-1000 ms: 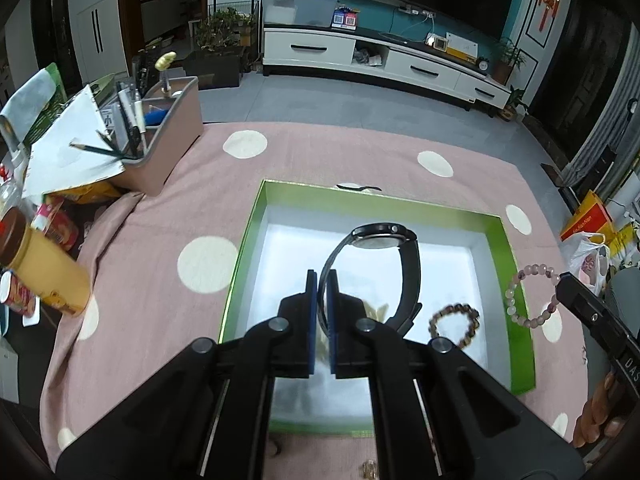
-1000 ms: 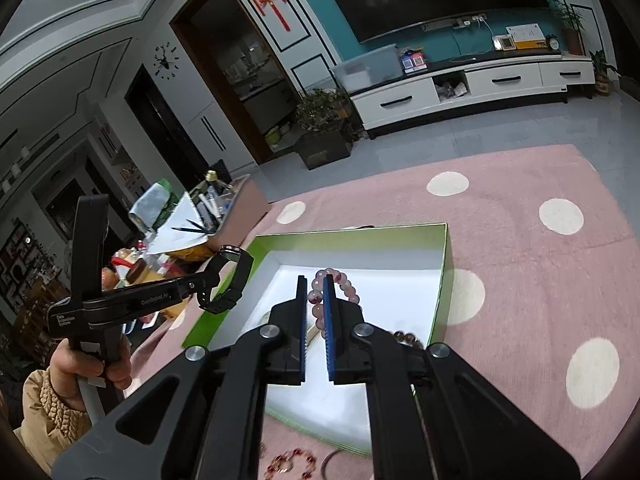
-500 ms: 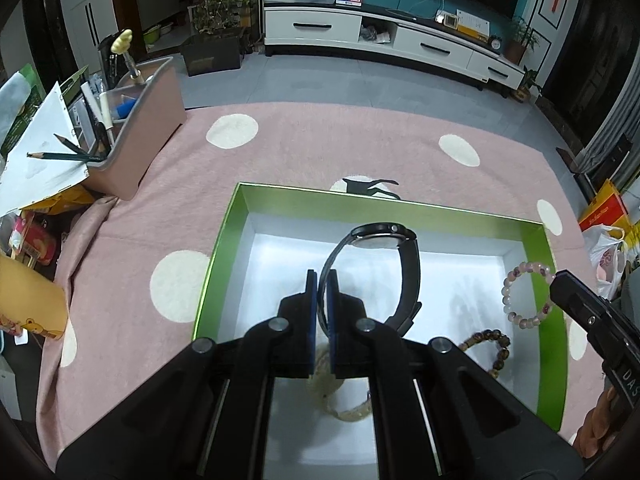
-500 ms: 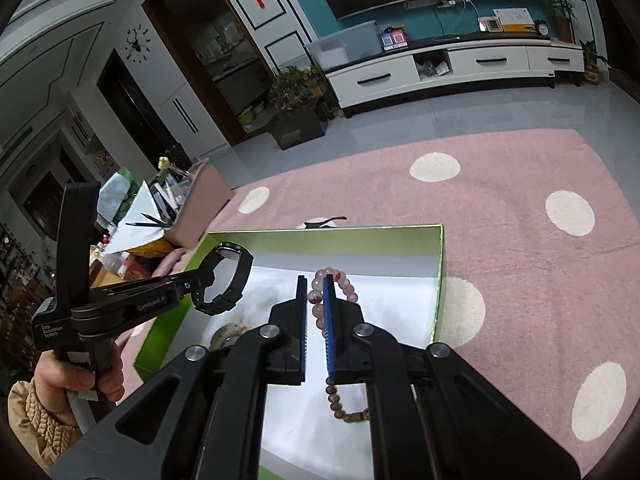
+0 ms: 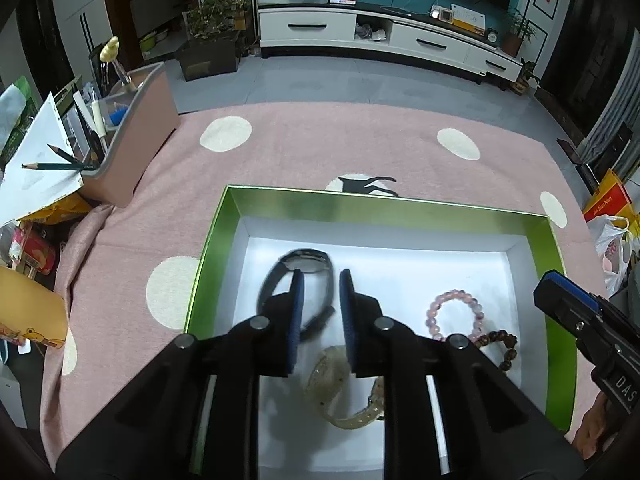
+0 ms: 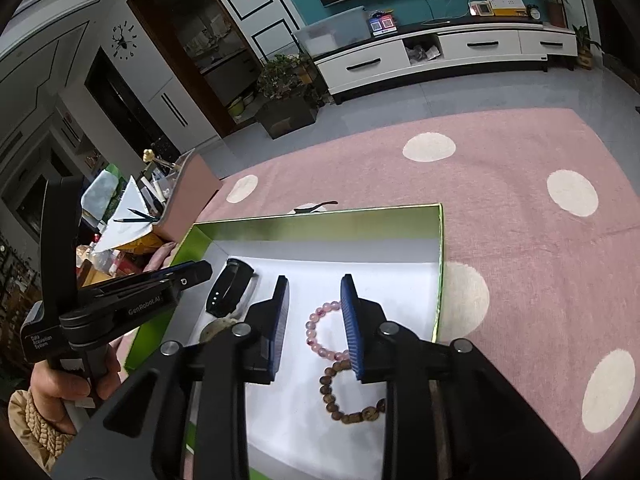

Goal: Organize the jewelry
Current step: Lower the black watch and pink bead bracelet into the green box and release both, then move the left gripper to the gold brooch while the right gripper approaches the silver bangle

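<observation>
Both grippers had just let go. The left gripper (image 5: 320, 292) hung open with the black watch (image 5: 298, 284) lying under it in the green box (image 5: 558, 280); the right gripper (image 6: 314, 300), jaws parted, sat over the pink bracelet (image 6: 322, 334).

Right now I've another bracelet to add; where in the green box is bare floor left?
Free: the box floor along the far wall and far right corner, beyond the pink bracelet. Crowded: near side, around black watch, pale watch, brown bracelet.
</observation>
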A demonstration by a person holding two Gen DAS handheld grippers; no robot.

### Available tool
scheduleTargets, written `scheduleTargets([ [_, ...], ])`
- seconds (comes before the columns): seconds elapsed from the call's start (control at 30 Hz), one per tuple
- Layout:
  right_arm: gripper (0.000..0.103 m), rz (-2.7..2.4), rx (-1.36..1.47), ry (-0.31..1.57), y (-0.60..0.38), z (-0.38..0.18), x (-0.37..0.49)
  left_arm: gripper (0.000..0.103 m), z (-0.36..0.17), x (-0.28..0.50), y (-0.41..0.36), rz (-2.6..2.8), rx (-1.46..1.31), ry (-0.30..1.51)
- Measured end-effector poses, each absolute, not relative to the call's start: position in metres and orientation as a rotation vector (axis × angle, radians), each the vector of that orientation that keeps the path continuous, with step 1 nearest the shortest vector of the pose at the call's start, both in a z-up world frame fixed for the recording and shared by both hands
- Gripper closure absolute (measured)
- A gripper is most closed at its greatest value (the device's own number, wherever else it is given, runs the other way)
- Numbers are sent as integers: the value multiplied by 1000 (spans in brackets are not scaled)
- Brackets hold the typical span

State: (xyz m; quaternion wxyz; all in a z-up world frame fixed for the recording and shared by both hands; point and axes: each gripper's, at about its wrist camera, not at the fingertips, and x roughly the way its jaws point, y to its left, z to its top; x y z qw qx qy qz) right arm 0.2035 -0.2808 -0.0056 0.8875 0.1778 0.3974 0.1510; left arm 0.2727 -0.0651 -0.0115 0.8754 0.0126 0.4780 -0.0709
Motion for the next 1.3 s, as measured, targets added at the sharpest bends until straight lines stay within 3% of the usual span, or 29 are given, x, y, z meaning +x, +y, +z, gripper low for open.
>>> scheduleTargets([
  [0.07,75,317,365,819,-280,-2,200,63,-7,267,-67,-155,31,981],
  [0.2,67,325,358,797,-283,7,188,57,2,255,-73,-170,53,949],
  [0.23,66,329,357,788,-284,10,183,51,6,250,-75,-176,56,939],
  [0.27,64,331,356,780,-285,13,179,42,8,245,-77,-179,61,930],
  [0.4,50,325,344,747,-289,26,160,30,19,227,-81,-188,78,891],
  [0.57,29,289,314,713,-295,39,130,9,33,195,-84,-211,86,850],
  [0.8,16,241,278,701,-301,50,93,4,43,160,-83,-241,75,836],
  [1.3,15,183,255,769,-302,36,30,3,30,89,-53,-214,51,877],
])
